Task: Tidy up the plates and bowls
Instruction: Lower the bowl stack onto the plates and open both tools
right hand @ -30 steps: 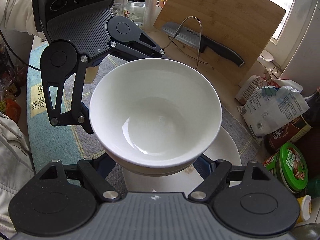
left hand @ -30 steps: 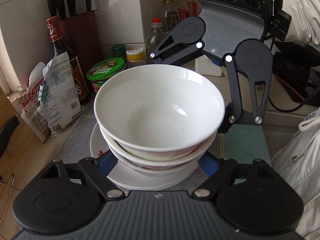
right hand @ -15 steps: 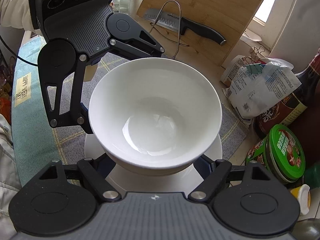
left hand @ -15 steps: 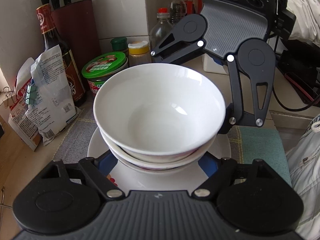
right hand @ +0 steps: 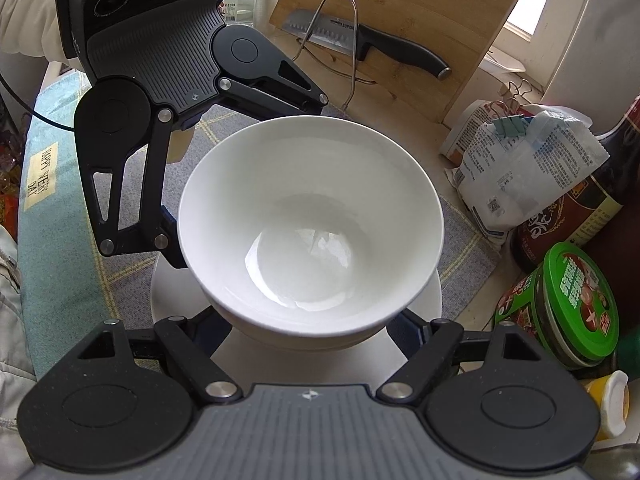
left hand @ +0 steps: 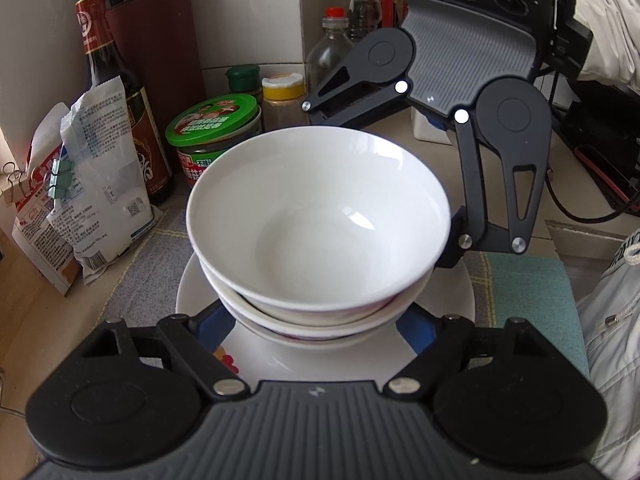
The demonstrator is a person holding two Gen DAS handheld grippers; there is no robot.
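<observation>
Bowls [left hand: 316,216]: a nested stack, approx. three deep, sitting btwn both pairs of tongs at once. The left tongs [left hand: 316,324] and right tongs [right hand: 310,330] face each other across it. Each pair stands at a medium spread, w/ blue pads tucked under the upper rims and apparently pressed to the sides of the lowest bowl. Contact is partly hidden, so the grip is a judgement.

A plate [left hand: 452,300] lies right under the tips of both tongs, on a grey mat [left hand: 152,248]. Can't tell if the stack rests on the plate or hangs just above it.

Risks from here:
- Only the bottom bowl seems gripped; the upper ones just nest loose. If one pair tilts or lifts w/o the other, the top bowl prob. slides off toward the lower side.
- Glazed, curved sides + angled pads = slip. If squeeze eases on either pair, the stack could drop onto the plate and chip it.
- Pulling the tongs away unevenly could drag the bottom bowl off-centre, leaving the stack near the plate's edge.
- Crowded beyond the left tongs' tips and to their left: a green-lid jar [left hand: 216,120], a dark bottle [left hand: 116,92] and clipped bags [left hand: 104,184] stand near. A wide swing that way could knock them.
- Beyond the right tongs' tips a knife [right hand: 384,44] leans on a cutting board [right hand: 420,20]; a push that way is bad news.
</observation>
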